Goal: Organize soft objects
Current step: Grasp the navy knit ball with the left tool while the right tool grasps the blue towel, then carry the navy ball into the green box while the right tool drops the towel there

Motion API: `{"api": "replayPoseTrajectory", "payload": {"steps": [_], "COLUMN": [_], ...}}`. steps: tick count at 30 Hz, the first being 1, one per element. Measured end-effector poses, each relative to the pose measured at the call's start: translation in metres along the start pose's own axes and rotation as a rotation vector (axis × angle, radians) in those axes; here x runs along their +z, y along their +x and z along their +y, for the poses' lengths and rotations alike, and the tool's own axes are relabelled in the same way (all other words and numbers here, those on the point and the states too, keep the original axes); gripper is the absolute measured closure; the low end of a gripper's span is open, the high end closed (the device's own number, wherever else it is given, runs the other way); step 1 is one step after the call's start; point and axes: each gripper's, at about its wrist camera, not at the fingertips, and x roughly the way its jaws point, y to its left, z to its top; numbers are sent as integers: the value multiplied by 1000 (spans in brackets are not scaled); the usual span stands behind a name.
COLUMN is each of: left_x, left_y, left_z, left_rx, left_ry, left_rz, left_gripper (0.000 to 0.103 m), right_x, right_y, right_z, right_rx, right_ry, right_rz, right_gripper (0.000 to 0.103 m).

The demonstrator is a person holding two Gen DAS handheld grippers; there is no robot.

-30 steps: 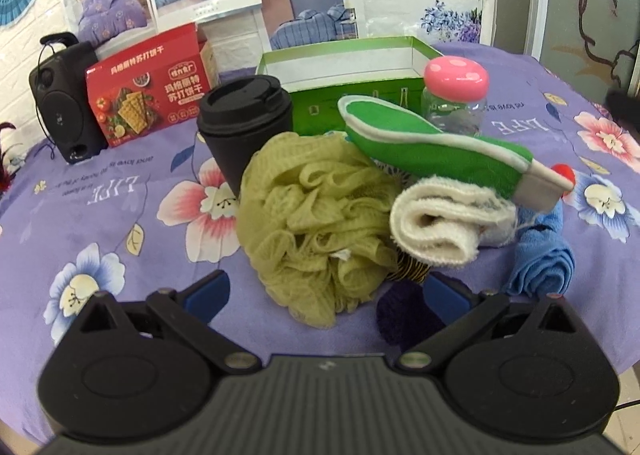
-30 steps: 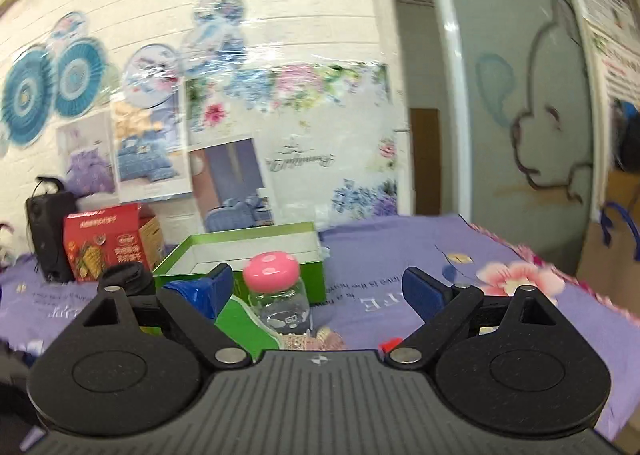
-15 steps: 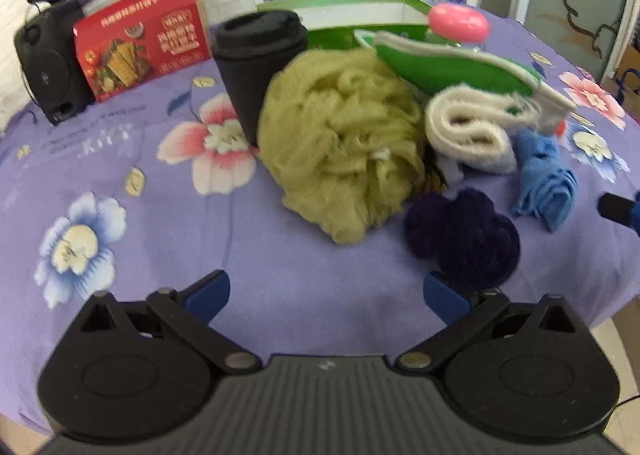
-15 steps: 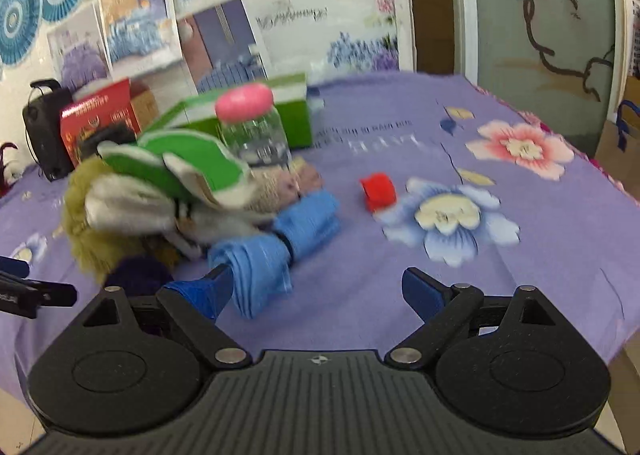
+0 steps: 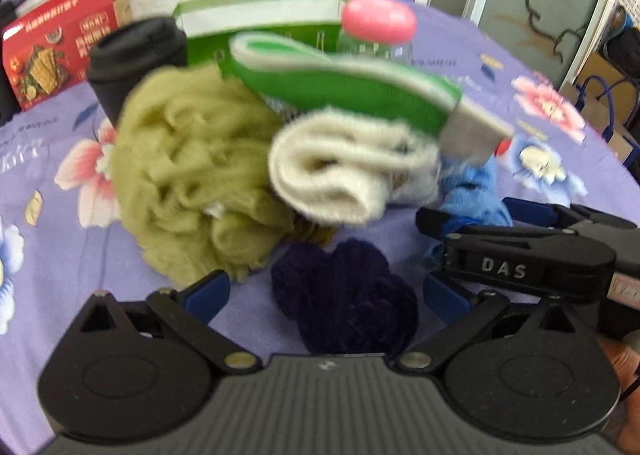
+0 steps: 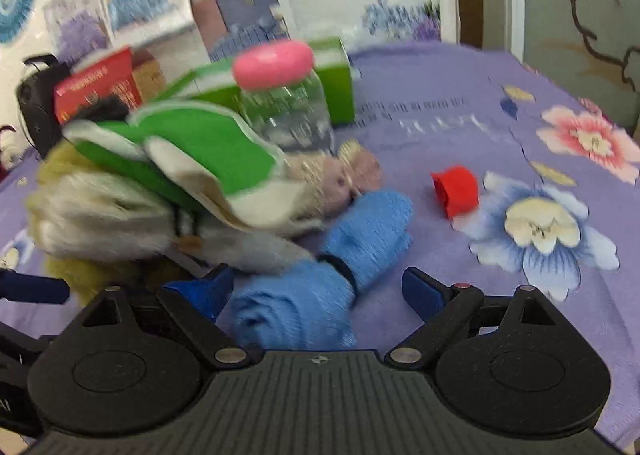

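Left gripper gapes wide around a dark purple plush; right gripper spreads around a blue cloth roll, contact apparently none amid blur.

Both tongs moved in: left, right

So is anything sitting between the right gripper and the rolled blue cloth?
Nothing visible. The blue cloth lies directly ahead of the open right gripper, its near end already between the fingers. The white towel sits off to the left, not in the path.
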Motion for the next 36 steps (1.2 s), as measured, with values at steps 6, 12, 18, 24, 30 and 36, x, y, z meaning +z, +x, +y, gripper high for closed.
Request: {"api": "replayPoseTrajectory", "payload": {"steps": [6,12,18,24,30,36], "left_x": [-4,-8,-15,-21,1,76], "left_y": [13,9,-3,-44,-96,-136], "left_z": [8,17,19,22,27,49], "left_rx": [-8,-81,-155,-189,-287,-216], "left_ry": [-48,-69,-53,-16,4,27], "left_rz": [18,20,13,-39,-123,-300], "left_gripper": [7,26,44,44,44,44], "right_x": [-8,-10,-23,-24,-1,92], "right_y": [3,12,-10,-48,-92,-82], "right_z": [3,24,9,-8,-9,-1], "right_rx": [-45,-135,-56,-30,-56,21], "right_ry": [2,-124,-142,-77,-83,-220], "right_rz": [-60,-58,-116,-156,-297,-421], "right_gripper": [23,23,81,86,86,85]}}
